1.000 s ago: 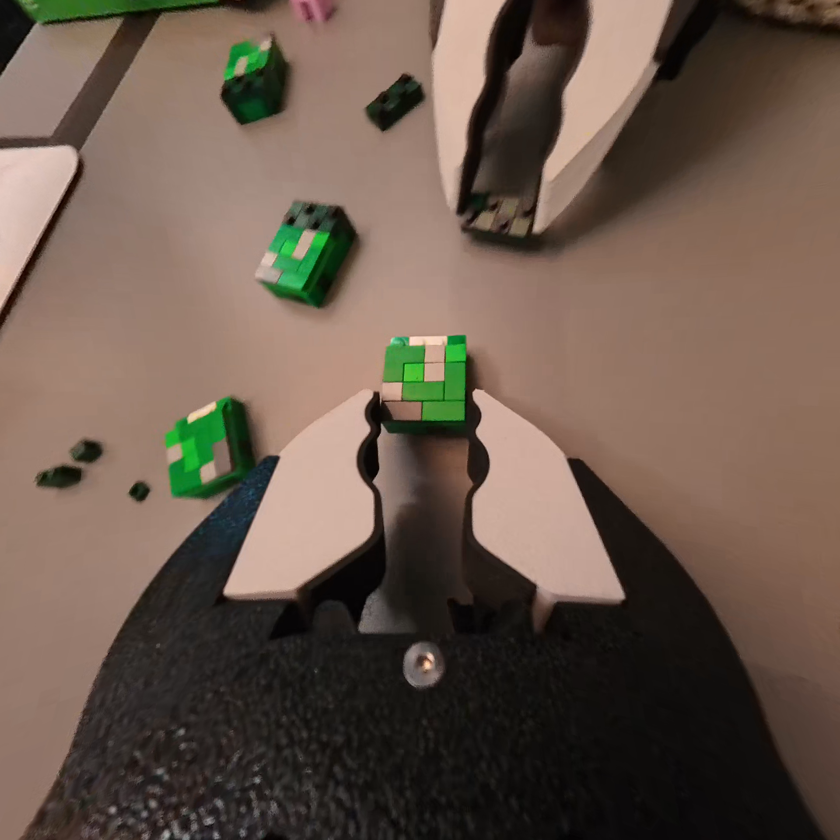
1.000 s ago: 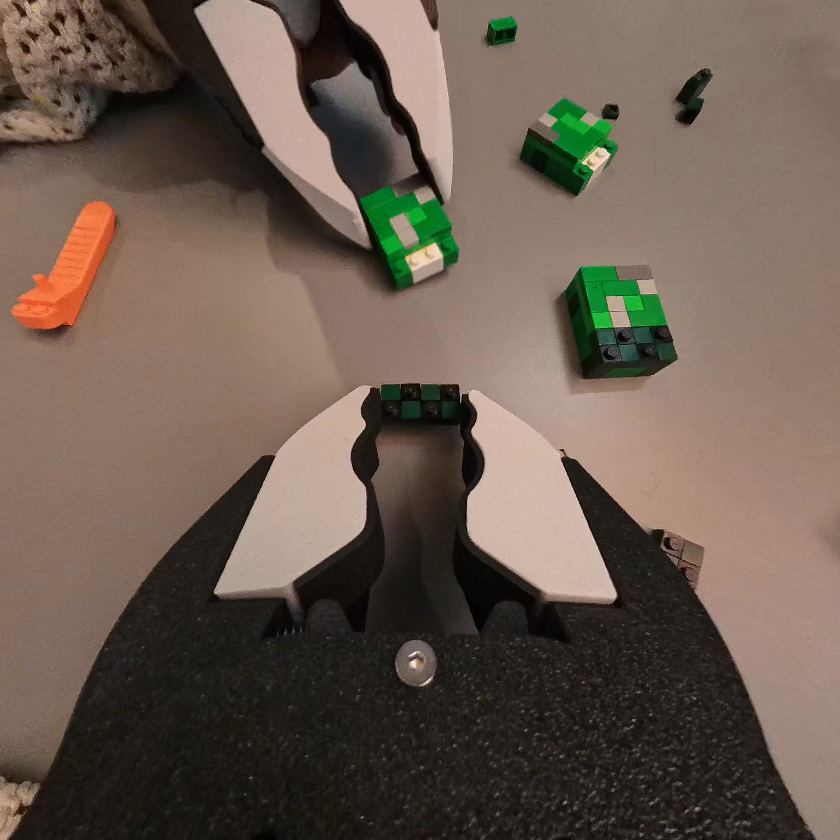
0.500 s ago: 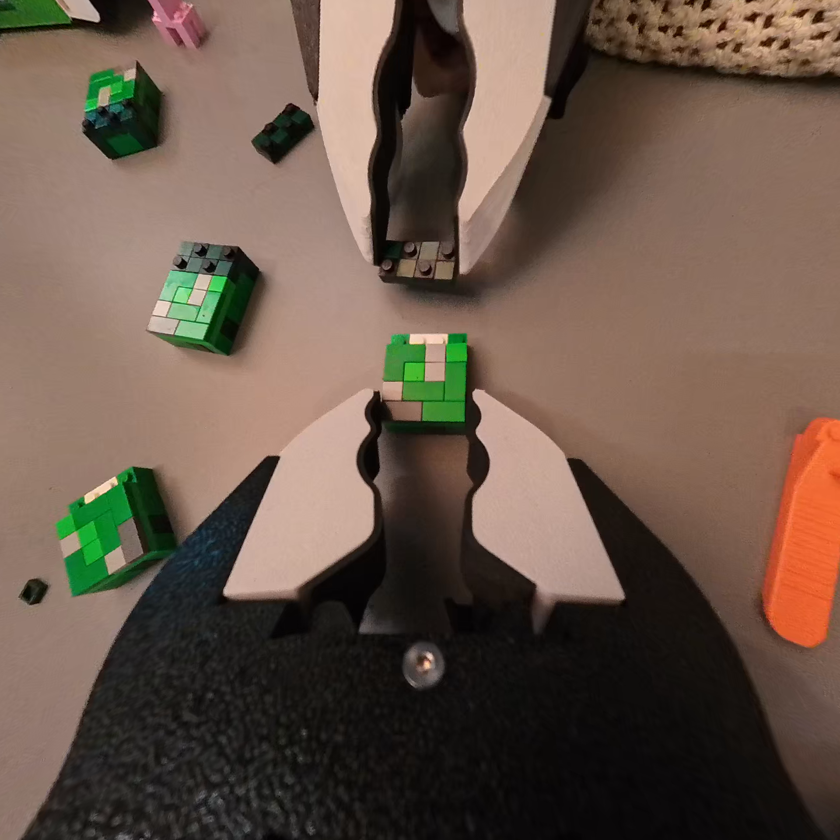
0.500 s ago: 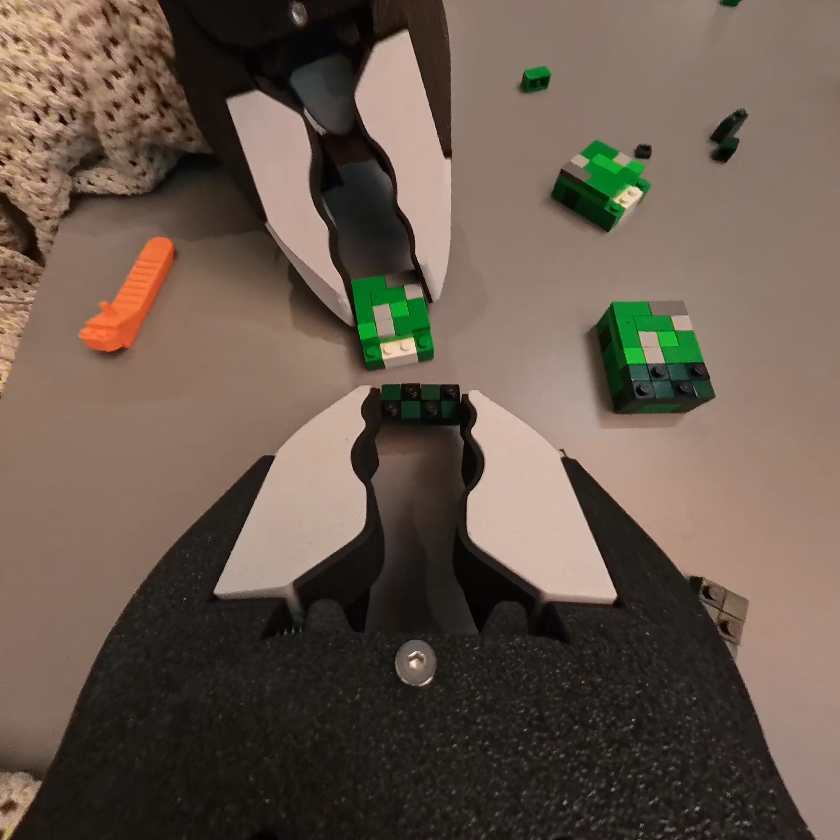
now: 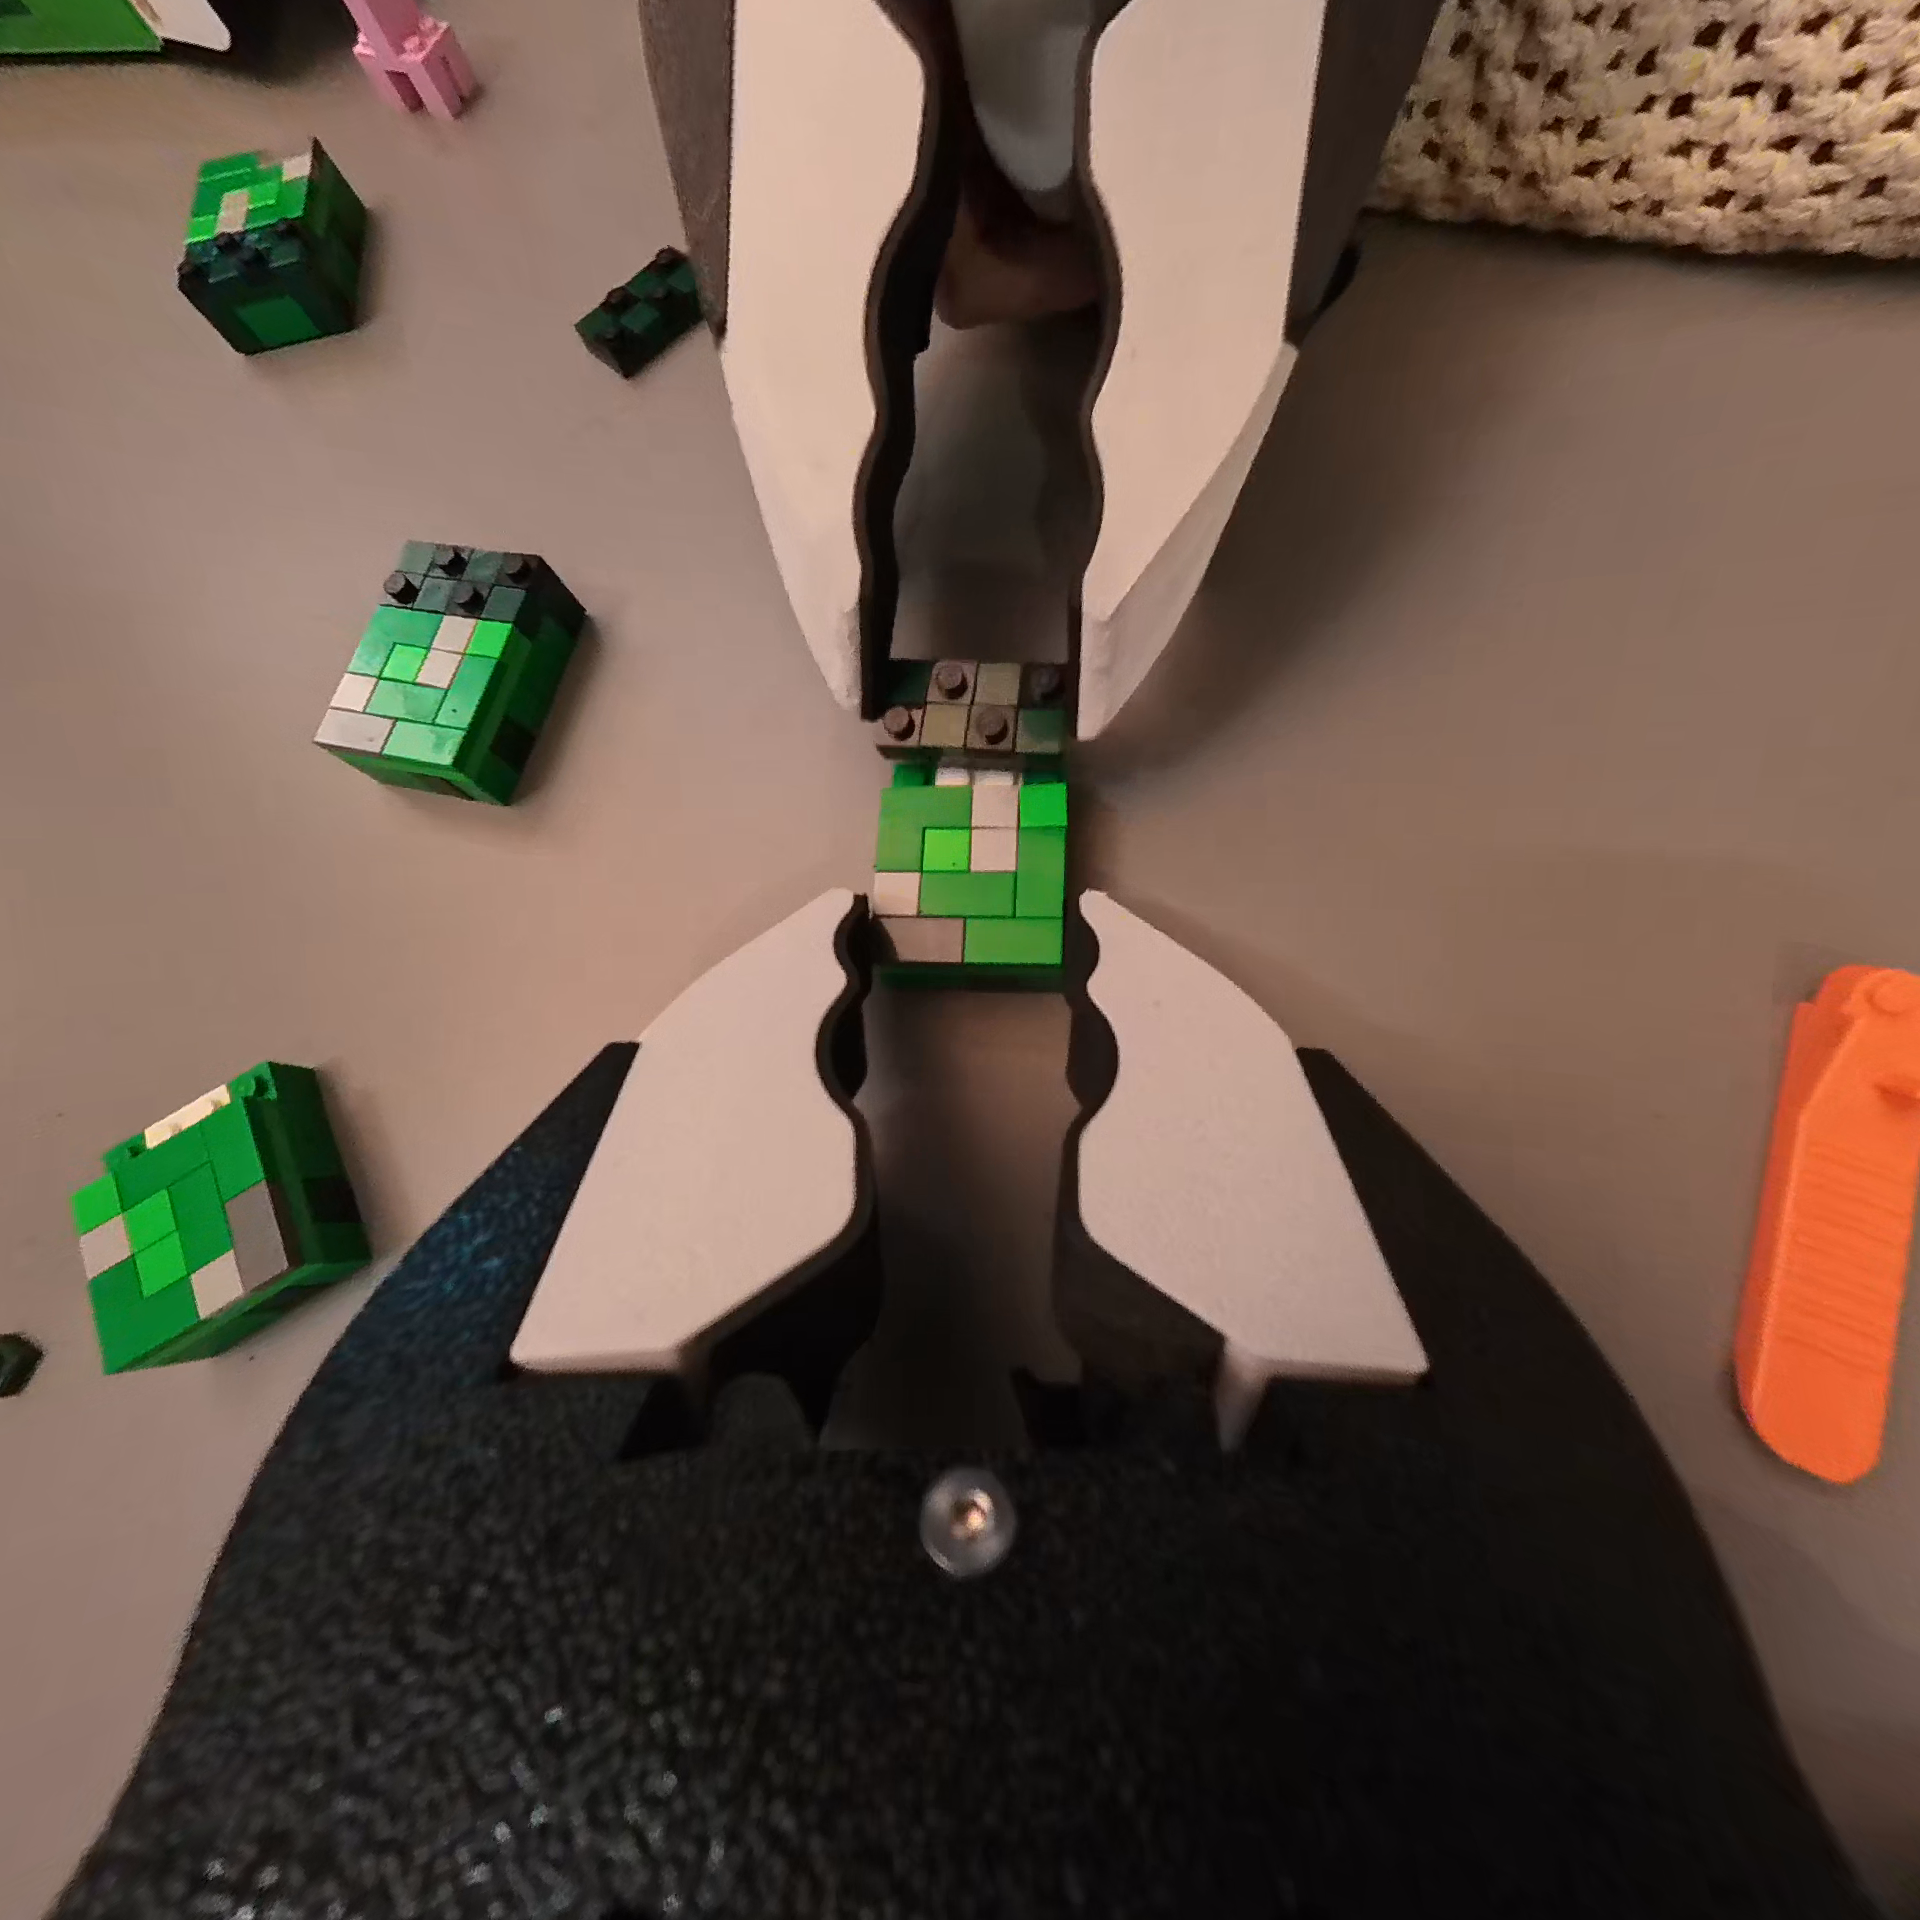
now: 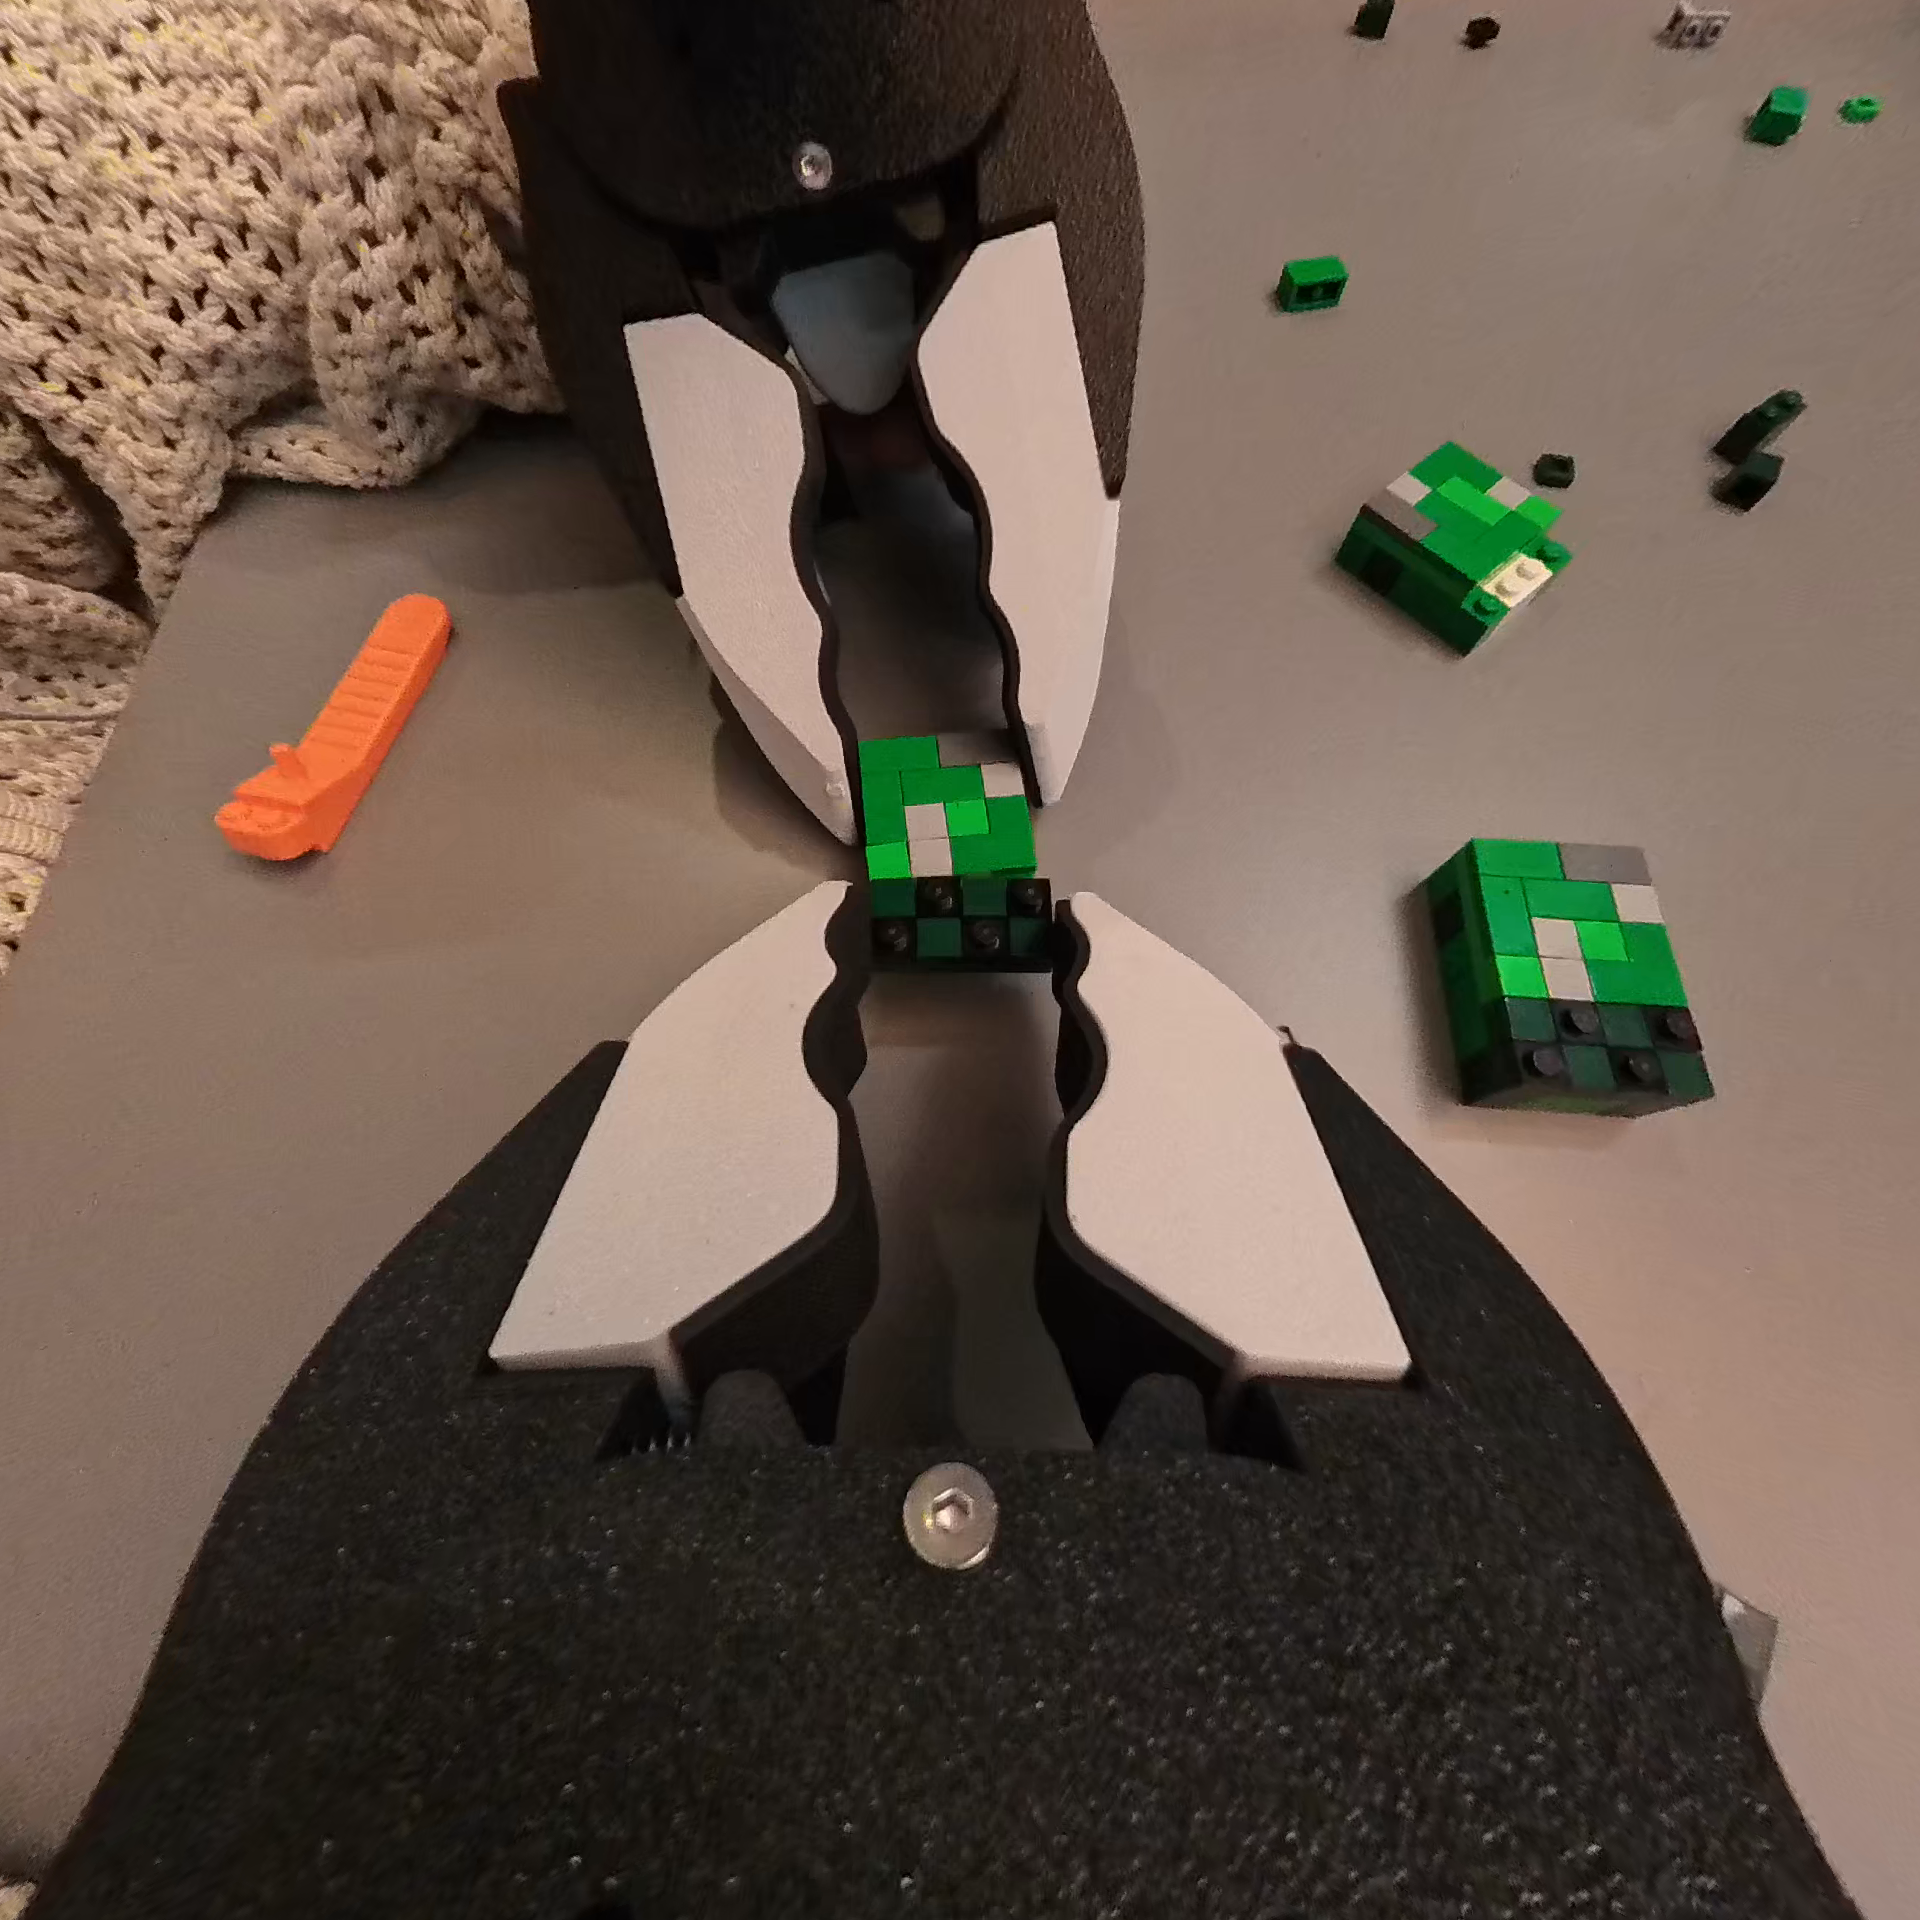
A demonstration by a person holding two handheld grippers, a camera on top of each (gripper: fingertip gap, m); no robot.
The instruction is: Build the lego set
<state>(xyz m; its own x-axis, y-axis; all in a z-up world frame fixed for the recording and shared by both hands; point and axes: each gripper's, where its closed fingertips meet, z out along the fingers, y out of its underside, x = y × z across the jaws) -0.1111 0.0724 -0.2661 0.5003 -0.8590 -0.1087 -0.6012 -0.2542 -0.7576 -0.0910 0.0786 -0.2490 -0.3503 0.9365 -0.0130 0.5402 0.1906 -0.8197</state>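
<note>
My left gripper point(image 5: 966, 925) is shut on a green-and-grey tiled lego block point(image 5: 971, 883) just above the grey table point(image 5: 1455, 675). My right gripper point(image 6: 956, 925) is shut on a dark green and black studded plate point(image 6: 961, 930). The two grippers face each other tip to tip. The plate point(image 5: 971, 712) is pressed against the far end of the block point(image 6: 951, 810). In the left wrist view the right gripper point(image 5: 971, 707) comes down from the top. In the right wrist view the left gripper point(image 6: 940, 790) does the same.
Three similar green blocks point(image 5: 447, 675) point(image 5: 275, 255) point(image 5: 208, 1216) lie to the left. An orange brick separator point(image 5: 1829, 1216) lies to the right. A small dark brick point(image 5: 639, 322), a pink piece point(image 5: 416, 62) and a knitted cloth point(image 5: 1662, 125) are farther off. Small loose pieces point(image 6: 1309, 283) are scattered. The tips of both grippers are at nearly the same place. The orange brick separator point(image 5: 1829, 1216) is about equally far from each gripper, around 12 centimeters. Look for it in the right wrist view point(image 6: 375, 708) too.
The two grippers have closed the gap between them. The plate and the block were apart and now touch end to end. Both grips are unchanged.
</note>
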